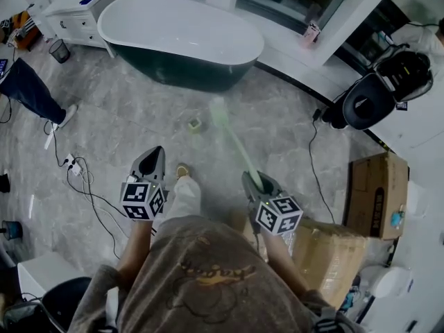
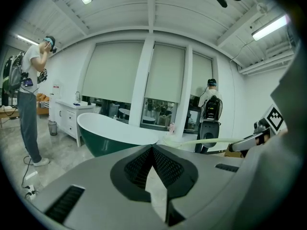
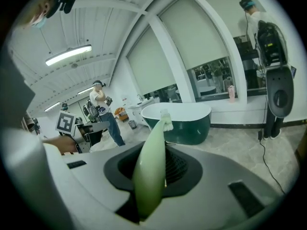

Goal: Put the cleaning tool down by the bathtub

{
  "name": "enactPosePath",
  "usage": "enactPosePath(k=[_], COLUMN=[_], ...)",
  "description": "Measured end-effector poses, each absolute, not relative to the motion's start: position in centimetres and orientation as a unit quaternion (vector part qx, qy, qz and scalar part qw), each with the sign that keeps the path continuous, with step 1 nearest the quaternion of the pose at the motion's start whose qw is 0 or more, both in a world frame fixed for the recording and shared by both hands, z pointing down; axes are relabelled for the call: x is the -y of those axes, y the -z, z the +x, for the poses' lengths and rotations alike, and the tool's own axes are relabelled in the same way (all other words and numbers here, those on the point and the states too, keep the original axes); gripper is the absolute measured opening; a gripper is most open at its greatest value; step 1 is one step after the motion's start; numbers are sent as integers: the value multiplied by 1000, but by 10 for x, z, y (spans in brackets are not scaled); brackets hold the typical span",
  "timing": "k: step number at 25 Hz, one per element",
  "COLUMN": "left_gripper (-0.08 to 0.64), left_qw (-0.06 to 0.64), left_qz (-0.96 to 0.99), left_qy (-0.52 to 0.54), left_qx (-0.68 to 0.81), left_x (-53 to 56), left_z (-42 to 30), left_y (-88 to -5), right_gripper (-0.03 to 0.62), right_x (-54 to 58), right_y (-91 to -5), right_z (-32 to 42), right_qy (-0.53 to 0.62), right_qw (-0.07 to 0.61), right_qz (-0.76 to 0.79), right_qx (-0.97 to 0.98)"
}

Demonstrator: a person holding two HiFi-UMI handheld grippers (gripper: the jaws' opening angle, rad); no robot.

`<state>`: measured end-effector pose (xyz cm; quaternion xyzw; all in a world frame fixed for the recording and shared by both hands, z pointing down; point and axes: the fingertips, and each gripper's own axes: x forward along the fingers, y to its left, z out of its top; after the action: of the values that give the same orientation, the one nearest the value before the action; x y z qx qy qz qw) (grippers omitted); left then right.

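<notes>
A pale green long-handled brush [image 1: 234, 144] sticks out forward from my right gripper [image 1: 251, 178], which is shut on its handle. In the right gripper view the brush [image 3: 151, 169] fills the gap between the jaws, and its white bristle head points at the bathtub [image 3: 184, 116]. The bathtub [image 1: 180, 30] is white inside and dark green outside, and stands on the marble floor ahead of me. My left gripper [image 1: 154, 153] is held level with the right one, its jaws together and nothing in them. In the left gripper view the bathtub [image 2: 108, 133] lies beyond the left gripper [image 2: 153, 150].
A small green object [image 1: 195, 124] lies on the floor in front of the tub. Cardboard boxes [image 1: 374, 193] stand at the right, and a black device [image 1: 364, 103] behind them. Cables [image 1: 76, 166] trail at the left near a standing person [image 1: 31, 92]. A white cabinet [image 1: 76, 12] is beside the tub.
</notes>
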<state>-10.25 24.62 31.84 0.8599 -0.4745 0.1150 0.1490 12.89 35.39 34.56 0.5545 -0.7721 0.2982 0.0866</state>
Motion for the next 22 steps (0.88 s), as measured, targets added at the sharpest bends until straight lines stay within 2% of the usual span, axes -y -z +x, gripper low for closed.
enactPosePath(k=[13, 22], left_gripper=[0, 0], left_qw=[160, 163], left_qz=[860, 861], left_qy=[-130, -134], left_qx=[466, 462], left_x=[-79, 22], left_z=[-95, -116], left_y=[-327, -333], right_gripper=[84, 84], right_x=[-192, -95], right_y=[-348, -358], right_z=[124, 104], right_qy=[-300, -302], right_qw=[104, 121], right_qz=[546, 532], right_qx=[775, 782])
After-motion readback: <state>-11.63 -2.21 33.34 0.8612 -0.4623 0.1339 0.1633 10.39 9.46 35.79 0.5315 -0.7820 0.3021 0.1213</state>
